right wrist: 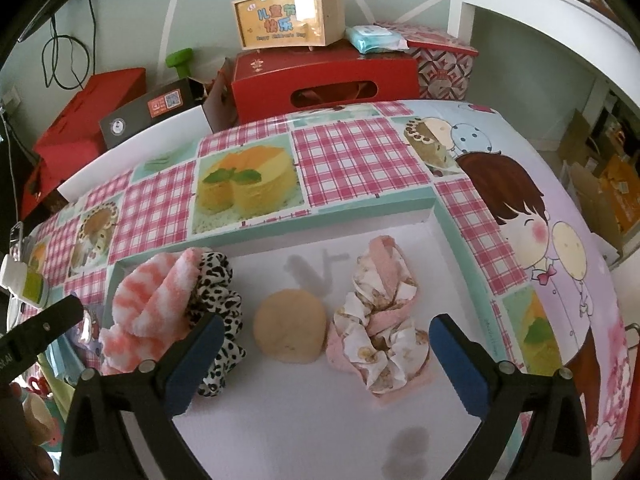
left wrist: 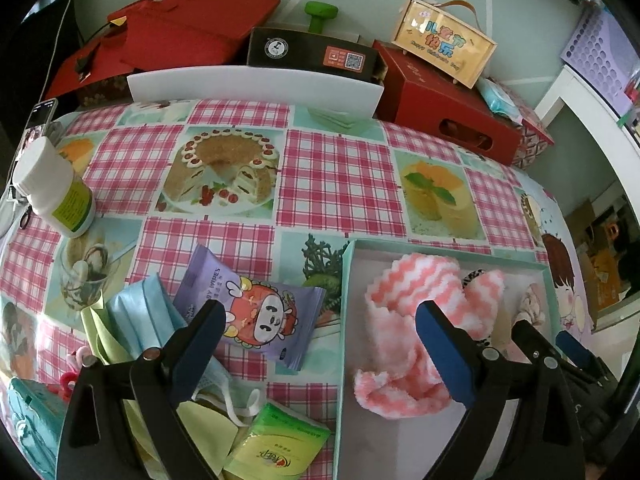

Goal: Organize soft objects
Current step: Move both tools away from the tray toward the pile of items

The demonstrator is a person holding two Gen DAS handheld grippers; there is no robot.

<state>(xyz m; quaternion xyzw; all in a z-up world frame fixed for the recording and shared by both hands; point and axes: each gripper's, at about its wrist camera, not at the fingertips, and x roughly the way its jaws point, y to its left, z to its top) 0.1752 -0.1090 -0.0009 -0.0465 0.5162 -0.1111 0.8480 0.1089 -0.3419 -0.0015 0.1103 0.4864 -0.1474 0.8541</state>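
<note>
A shallow box with a teal rim (right wrist: 460, 232) lies on the table and holds soft things. Inside it sit a pink-and-white fluffy cloth (right wrist: 148, 304), a leopard-print scrunchie (right wrist: 220, 320), a round beige puff (right wrist: 290, 326) and a floral pink scrunchie (right wrist: 380, 328). My right gripper (right wrist: 328, 360) hangs open above the puff and the floral scrunchie, gripping nothing. My left gripper (left wrist: 320, 348) is open too, straddling the box's left rim (left wrist: 346, 280). Its right pad is over the fluffy cloth (left wrist: 408, 320), and its left finger is above a purple baby-wipes pack (left wrist: 256, 312).
Left of the box lie blue face masks (left wrist: 136, 312), a green tissue pack (left wrist: 276, 444) and green paper. A white bottle (left wrist: 52, 188) stands at the far left. Red boxes (right wrist: 324, 80) and a wooden gift box (right wrist: 288, 16) line the table's back edge.
</note>
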